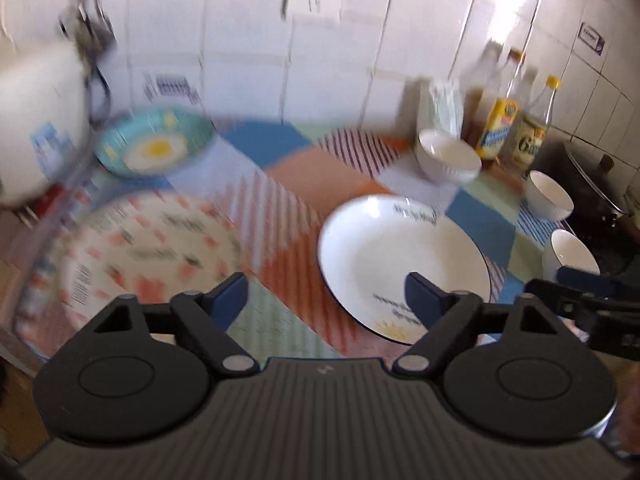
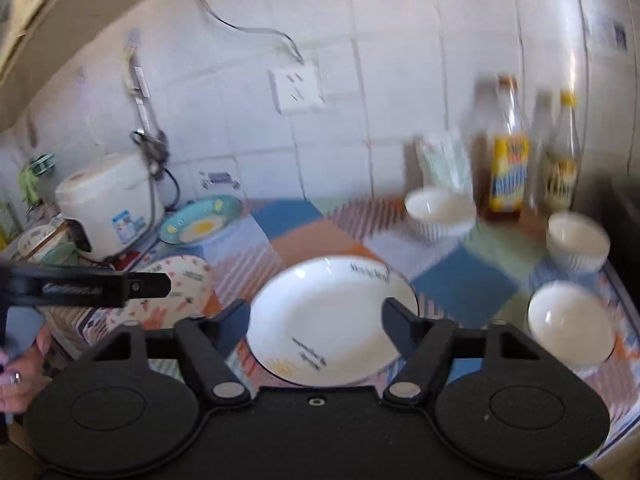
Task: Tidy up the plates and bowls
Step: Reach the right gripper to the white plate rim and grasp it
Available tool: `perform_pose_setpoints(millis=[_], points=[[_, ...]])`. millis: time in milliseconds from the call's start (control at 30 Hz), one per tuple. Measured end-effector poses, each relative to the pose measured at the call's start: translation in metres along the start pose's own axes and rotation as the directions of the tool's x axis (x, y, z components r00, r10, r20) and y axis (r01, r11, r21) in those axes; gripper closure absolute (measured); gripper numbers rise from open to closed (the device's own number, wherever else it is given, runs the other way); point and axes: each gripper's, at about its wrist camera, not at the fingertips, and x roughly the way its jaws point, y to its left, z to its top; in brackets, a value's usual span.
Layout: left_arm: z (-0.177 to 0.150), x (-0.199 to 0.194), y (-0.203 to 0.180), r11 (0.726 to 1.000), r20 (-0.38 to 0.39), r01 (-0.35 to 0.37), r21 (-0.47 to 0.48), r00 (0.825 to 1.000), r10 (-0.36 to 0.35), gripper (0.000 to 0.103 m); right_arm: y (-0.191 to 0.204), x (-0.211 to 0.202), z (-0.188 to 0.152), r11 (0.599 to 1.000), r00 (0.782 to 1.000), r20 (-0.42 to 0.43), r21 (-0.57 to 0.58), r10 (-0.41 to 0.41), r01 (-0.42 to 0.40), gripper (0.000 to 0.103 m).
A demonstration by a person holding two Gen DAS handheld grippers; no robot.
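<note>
Nothing is sorted yet, as far as the views show. On the worktop (image 2: 320, 236), which is covered by a cloth of coloured and striped squares, the dishes lie apart from each other, none stacked.

The wide white plate with a dark rim and small writing (image 1: 400, 256) lies in the middle. To its left lies the cream plate with red and green printed pattern (image 1: 148, 248), and behind that, near the white rice cooker (image 2: 112, 204), the turquoise plate with a yellow centre (image 1: 156, 144). Three white ribbed bowls stand on the right side: one at the back (image 1: 448, 156) near the glass bottles with yellow labels (image 1: 500, 128), one further right (image 1: 548, 196) and one nearest the front (image 1: 572, 256). They are near each other but each stands alone.

The left tongs (image 1: 326, 296) are wide apart and hold nothing; they hang above the cloth between the patterned plate and the white plate. The right tongs (image 2: 316, 320) are also apart and empty, above the white plate. No pad touches a dish.

I judge that the whole work remains: to pile the plates together and to nest the bowls. The white plate seems the likely first piece, but this is not sure.
</note>
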Motion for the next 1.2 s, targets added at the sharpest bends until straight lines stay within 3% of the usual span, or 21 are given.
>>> perform_pose_setpoints(millis=[100,200,267,300,333,400,500,667,933,1000,1100,1200], points=[[-0.006,0.034,0.000,1.000,-0.041,0.025,0.011,0.999,-0.024,0.020,-0.026,0.025,-0.017,0.997,0.999,-0.044,0.079,-0.011,0.015,0.032],[-0.012,0.061,0.000,0.999,-0.093,0.028,0.027,0.995,-0.025,0.026,-0.048,0.048,-0.034,0.982,0.996,-0.084,0.186,0.021,-0.005,0.034],[-0.015,0.074,0.004,0.999,-0.132,0.038,0.010,0.991,-0.037,0.034,-0.058,0.063,-0.043,0.971,0.991,-0.121,0.236,0.050,-0.021,0.049],[-0.016,0.080,0.006,0.999,-0.153,0.042,0.002,0.987,-0.041,0.038,-0.060,0.071,-0.047,0.966,0.988,-0.145,0.258,0.062,-0.023,0.063],[-0.017,0.085,0.008,0.999,-0.167,0.041,-0.005,0.985,-0.041,0.045,-0.062,0.077,-0.050,0.960,0.985,-0.158,0.280,0.068,-0.022,0.067],[-0.019,0.092,0.012,1.000,-0.171,0.027,-0.015,0.985,-0.029,0.048,-0.066,0.082,-0.055,0.942,0.985,-0.138,0.332,0.104,-0.053,0.072],[-0.017,0.097,0.017,0.998,-0.179,0.055,-0.033,0.982,-0.060,0.054,-0.066,0.087,-0.057,0.936,0.988,-0.118,0.348,0.096,-0.049,0.077],[-0.015,0.100,0.011,0.994,-0.188,0.102,-0.034,0.976,-0.106,0.084,-0.071,0.090,-0.061,0.919,0.990,-0.102,0.391,0.094,-0.047,0.079],[-0.016,0.111,0.006,0.998,-0.144,0.044,-0.052,0.988,-0.051,0.084,-0.072,0.096,-0.058,0.921,0.991,-0.115,0.388,0.073,-0.023,0.080],[-0.012,0.118,0.009,0.997,-0.141,0.029,-0.075,0.989,-0.039,0.079,-0.074,0.101,-0.058,0.919,0.991,-0.114,0.394,0.065,-0.015,0.081],[-0.005,0.126,0.016,0.992,-0.138,0.017,-0.127,0.990,-0.035,0.081,-0.084,0.109,-0.060,0.902,0.996,-0.059,0.432,0.061,-0.029,0.085],[-0.003,0.127,0.011,0.996,-0.144,0.011,-0.086,0.989,-0.024,0.086,-0.091,0.111,-0.066,0.874,0.998,-0.009,0.483,0.065,-0.052,0.086]])
